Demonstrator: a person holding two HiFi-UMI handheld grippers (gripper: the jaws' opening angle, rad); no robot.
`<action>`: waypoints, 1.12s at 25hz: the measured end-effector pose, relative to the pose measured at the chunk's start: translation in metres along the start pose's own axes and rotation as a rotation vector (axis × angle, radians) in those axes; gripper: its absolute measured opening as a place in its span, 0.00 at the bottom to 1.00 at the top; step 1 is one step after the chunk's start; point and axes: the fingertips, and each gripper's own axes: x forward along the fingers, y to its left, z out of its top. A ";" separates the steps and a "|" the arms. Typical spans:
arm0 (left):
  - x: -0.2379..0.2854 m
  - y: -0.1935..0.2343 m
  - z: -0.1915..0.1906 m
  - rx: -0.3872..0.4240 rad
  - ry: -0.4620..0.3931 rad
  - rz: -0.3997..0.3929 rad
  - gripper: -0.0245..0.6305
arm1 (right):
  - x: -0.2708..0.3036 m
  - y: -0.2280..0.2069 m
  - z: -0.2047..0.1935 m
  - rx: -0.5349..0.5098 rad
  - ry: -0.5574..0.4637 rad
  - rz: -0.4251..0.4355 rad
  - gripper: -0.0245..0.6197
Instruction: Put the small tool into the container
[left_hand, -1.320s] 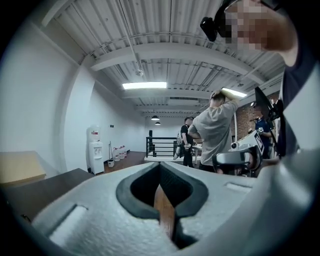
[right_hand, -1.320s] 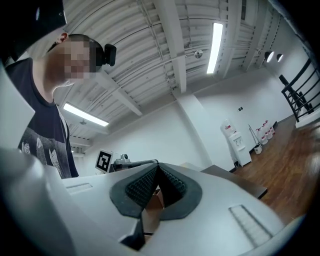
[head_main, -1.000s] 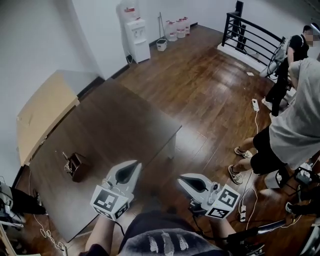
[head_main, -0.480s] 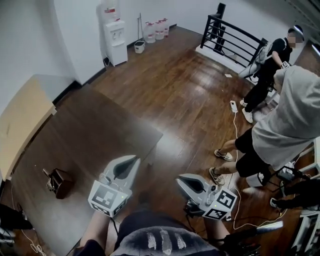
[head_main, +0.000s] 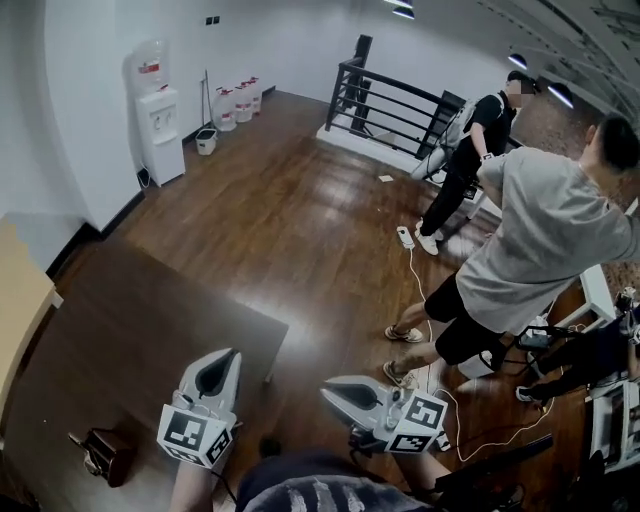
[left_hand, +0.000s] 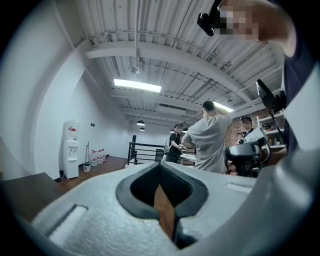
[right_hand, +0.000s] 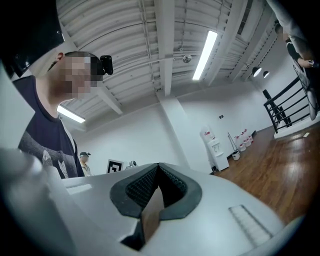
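A small brown box-like container (head_main: 107, 455) stands on the dark table (head_main: 150, 330) at the lower left of the head view. A small metal tool (head_main: 82, 447) lies against its left side; its shape is too small to make out. My left gripper (head_main: 230, 355) hovers over the table's near edge, to the right of the box, shut with nothing in it. My right gripper (head_main: 326, 392) hangs off the table above the wooden floor, also shut and empty. Both gripper views point up into the room: the left gripper (left_hand: 160, 167) and the right gripper (right_hand: 159, 167) show only pads pressed together.
A person in a grey shirt (head_main: 540, 230) and a person in black (head_main: 480, 130) stand to the right. A power strip and cables (head_main: 407, 238) lie on the floor. A water dispenser (head_main: 160, 120) and a black railing (head_main: 390, 100) are at the back.
The head view has swung right and up, so the table and box slid to the lower left. Both grippers stay shut and low, and have drifted slightly down in the picture.
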 end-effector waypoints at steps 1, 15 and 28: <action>0.002 0.004 0.000 -0.009 -0.008 -0.005 0.04 | 0.004 -0.001 -0.001 -0.001 0.003 -0.006 0.04; -0.021 0.056 -0.006 -0.073 -0.024 0.058 0.04 | 0.092 -0.011 -0.011 0.064 0.075 0.106 0.04; 0.031 0.035 -0.002 0.027 0.035 0.079 0.04 | 0.079 -0.067 -0.016 0.022 0.128 0.121 0.04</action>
